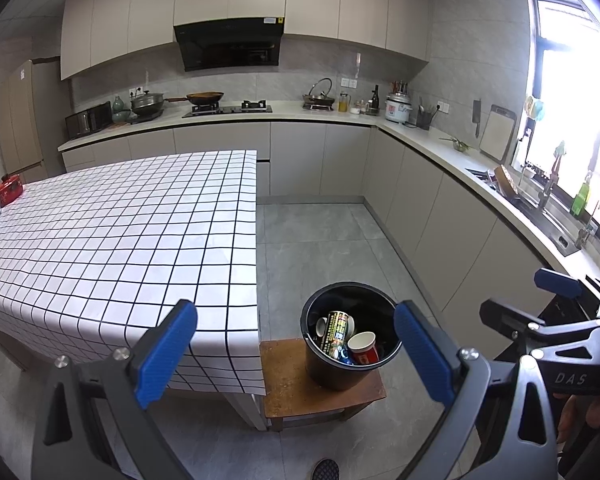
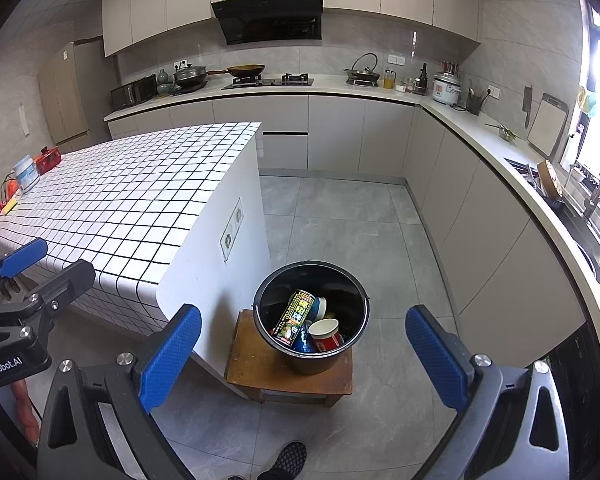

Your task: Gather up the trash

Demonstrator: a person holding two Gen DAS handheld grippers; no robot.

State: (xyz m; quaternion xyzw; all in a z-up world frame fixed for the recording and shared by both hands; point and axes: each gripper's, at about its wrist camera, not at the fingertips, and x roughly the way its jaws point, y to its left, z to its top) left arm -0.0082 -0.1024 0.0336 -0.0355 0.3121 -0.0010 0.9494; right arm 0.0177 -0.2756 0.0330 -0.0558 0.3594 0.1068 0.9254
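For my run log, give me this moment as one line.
left tongs: open, empty | right tongs: open, empty | bucket on stool: holds can, paper cup | checked table: no trash seen

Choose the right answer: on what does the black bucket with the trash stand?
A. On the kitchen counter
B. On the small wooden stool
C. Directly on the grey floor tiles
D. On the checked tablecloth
B: the black bucket, holding a can and paper cups, stands on the small wooden stool beside the table, below the tabletop.
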